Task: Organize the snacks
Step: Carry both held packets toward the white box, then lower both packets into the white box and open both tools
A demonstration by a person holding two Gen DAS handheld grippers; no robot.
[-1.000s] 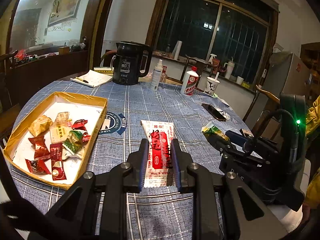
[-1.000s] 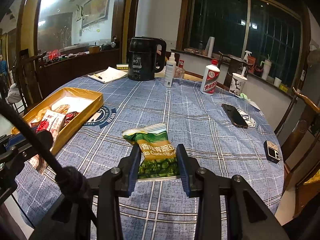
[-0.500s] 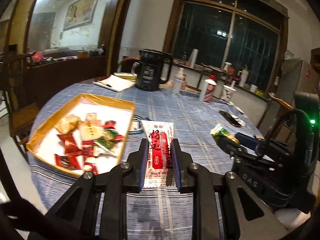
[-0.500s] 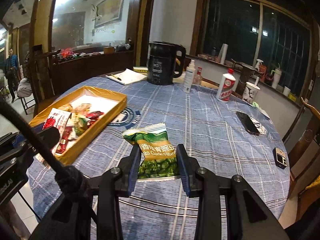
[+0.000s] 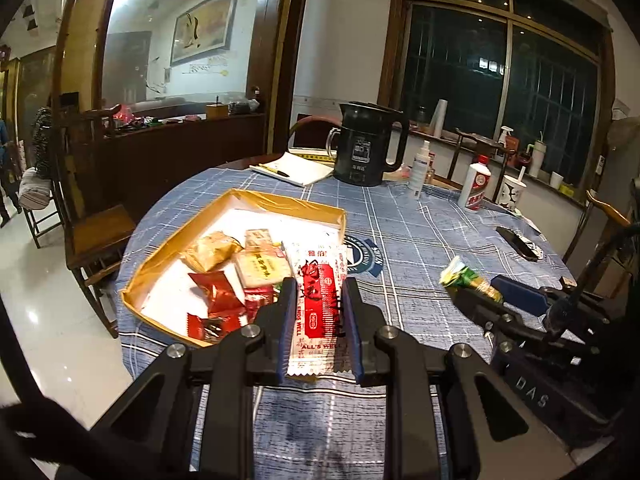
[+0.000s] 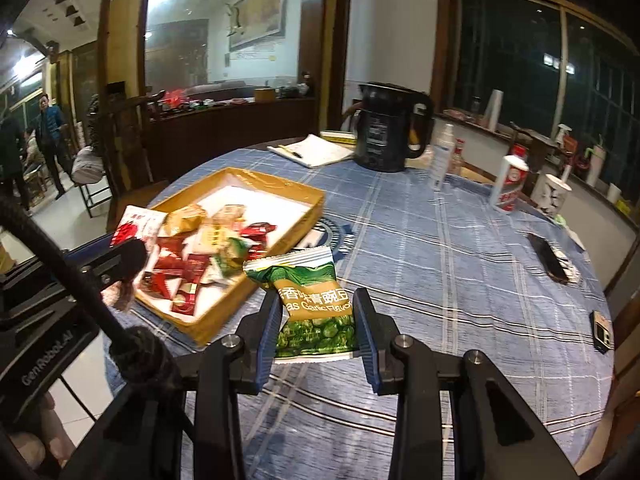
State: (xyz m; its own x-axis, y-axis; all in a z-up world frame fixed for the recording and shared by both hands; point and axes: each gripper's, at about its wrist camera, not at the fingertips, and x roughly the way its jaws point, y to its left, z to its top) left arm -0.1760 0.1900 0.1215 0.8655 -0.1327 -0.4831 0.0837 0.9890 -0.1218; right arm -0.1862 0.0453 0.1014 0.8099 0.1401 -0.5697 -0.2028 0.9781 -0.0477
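My left gripper (image 5: 318, 300) is shut on a red and white snack packet (image 5: 318, 300) and holds it above the near right edge of the yellow box (image 5: 280, 202). The box holds several wrapped snacks (image 5: 224, 276). My right gripper (image 6: 316, 312) is shut on a green pea snack bag (image 6: 310, 292), held in the air just right of the box (image 6: 280, 188). The left gripper with its packet (image 6: 136, 226) shows at the left in the right wrist view. The right gripper and green bag (image 5: 466, 280) show at the right in the left wrist view.
On the blue checked tablecloth (image 6: 460, 272) stand a black kettle (image 5: 366, 148), a notebook with a pen (image 5: 292, 170), a spray bottle (image 5: 420, 168), a white liquor bottle (image 5: 476, 186), a paper cup (image 5: 512, 192) and two phones (image 6: 548, 258) (image 6: 602, 330). Wooden chairs ring the table.
Both grippers have moved left and back toward the yellow box, each still holding its snack. The box now lies right in front of both.
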